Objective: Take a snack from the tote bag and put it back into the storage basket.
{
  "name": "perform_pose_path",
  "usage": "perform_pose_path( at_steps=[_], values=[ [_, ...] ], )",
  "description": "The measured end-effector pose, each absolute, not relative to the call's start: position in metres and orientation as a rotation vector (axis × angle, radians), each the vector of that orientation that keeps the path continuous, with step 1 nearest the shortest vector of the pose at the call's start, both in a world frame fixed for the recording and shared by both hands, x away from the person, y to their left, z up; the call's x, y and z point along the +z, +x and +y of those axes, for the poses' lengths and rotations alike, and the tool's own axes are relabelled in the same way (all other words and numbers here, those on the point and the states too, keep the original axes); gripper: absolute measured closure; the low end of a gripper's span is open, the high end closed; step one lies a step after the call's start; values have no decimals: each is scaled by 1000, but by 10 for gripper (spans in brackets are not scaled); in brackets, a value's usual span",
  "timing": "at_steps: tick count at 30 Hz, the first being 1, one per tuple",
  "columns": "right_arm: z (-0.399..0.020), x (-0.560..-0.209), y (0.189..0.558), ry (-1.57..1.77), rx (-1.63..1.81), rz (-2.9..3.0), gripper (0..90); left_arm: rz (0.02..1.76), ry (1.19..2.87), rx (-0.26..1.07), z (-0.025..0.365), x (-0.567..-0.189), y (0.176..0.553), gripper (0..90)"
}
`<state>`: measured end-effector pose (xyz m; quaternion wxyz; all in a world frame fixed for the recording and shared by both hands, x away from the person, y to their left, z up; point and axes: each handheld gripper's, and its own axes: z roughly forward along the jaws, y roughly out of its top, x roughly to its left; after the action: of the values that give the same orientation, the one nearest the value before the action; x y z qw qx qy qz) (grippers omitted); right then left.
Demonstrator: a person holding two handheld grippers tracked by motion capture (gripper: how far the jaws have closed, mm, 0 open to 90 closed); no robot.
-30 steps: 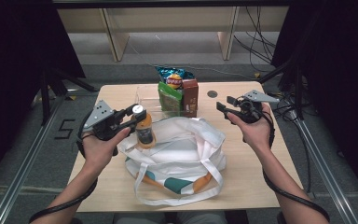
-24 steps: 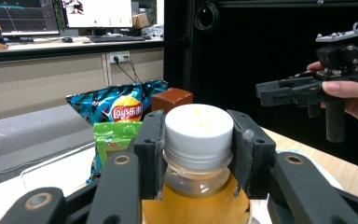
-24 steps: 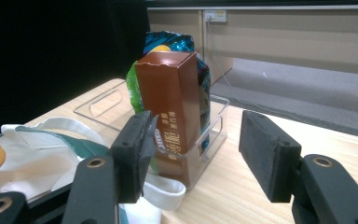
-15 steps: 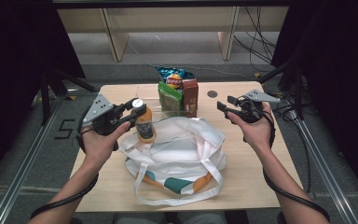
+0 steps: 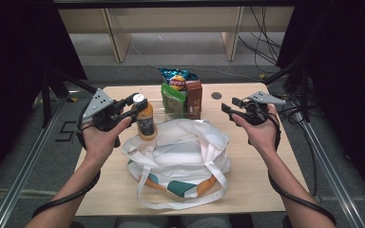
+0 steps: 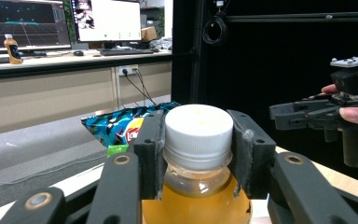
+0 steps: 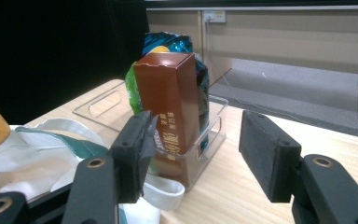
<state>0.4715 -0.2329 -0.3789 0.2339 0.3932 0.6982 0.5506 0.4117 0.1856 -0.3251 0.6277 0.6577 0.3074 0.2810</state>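
Bottle [image 5: 146,121] clamped by its cap in my left gripper [image 5: 132,107] above the bag [image 5: 180,156], for unpacking; right gripper [image 5: 232,106] apart, empty, beside it.

Lab, monitors [image 6: 70,21] on bench, black curtains [image 5: 342,71]

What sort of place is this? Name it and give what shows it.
Probably a lab or office recording room, not a home. A desk with lit monitors stands behind, black curtains flank the small wooden table, metal rails run along the floor, and loose cables lie beyond.
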Motion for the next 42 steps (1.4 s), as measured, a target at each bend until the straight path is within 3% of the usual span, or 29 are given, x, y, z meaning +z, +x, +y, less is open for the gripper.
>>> perform_pose_path(
  at_steps=[42],
  values=[
    [-232,-380,471,1107,1513,1921,450,737,1498,709,190,-312,444,586]
  ],
)
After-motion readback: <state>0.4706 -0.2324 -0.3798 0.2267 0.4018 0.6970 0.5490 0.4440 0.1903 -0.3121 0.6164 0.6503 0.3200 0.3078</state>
